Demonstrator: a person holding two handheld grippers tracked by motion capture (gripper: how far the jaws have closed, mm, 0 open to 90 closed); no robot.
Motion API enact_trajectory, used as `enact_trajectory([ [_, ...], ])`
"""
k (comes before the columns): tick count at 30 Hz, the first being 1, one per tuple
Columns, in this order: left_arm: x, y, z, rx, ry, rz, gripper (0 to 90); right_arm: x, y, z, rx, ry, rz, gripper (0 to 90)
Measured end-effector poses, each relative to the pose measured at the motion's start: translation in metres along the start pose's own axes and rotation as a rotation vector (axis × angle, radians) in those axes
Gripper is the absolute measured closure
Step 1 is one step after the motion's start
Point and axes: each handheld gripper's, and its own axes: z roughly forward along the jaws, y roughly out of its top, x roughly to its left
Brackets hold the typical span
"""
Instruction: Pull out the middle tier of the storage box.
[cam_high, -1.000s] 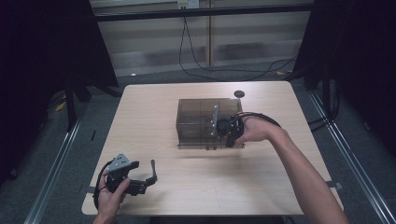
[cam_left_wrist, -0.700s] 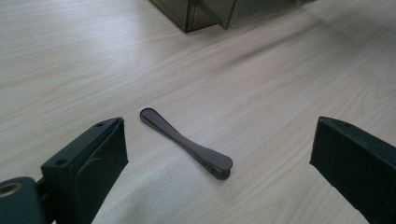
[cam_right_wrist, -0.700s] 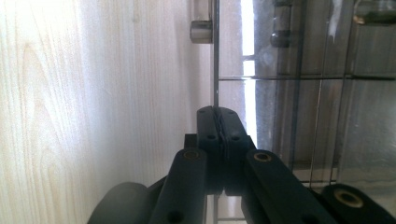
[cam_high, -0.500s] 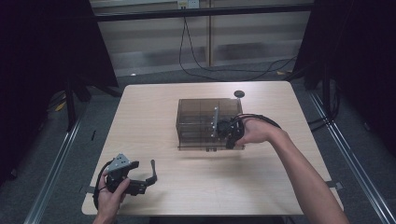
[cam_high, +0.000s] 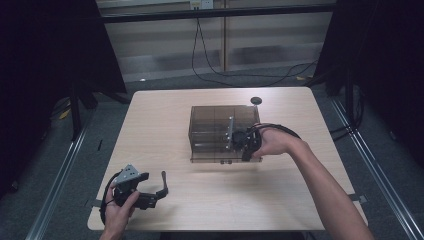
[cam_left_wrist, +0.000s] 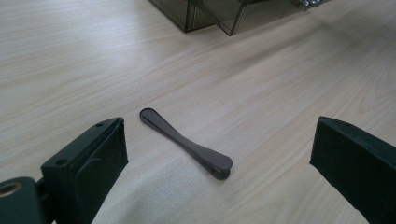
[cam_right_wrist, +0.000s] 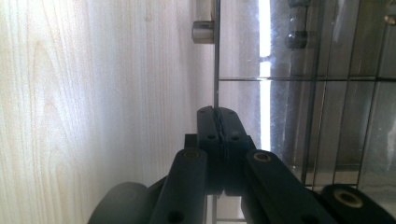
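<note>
At frame centre the right hand-held gripper (cam_high: 243, 142) is probably clenching the box (cam_high: 215, 127) lid's edge; the left hand-held gripper (cam_left_wrist: 219, 154) is gaping, released, around a clip (cam_left_wrist: 187, 143).

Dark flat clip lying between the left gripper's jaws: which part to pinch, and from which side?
Judging by its pose, come straight down from above. The clip lies flat on the table, diagonal between the open left gripper jaws. Pinch the narrow waist across its width; the wider rounded ends give less purchase. It is thin, so the pads likely must reach the wood.
</note>
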Motion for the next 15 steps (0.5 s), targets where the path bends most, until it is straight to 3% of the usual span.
enact_trajectory([
  [15, -0.0002, 0.0000, 0.0002, 0.000, -0.002, 0.000, 3.8, 0.0022, -0.0002, 0.0003, 0.001, 0.009, -0.009, 89.3],
])
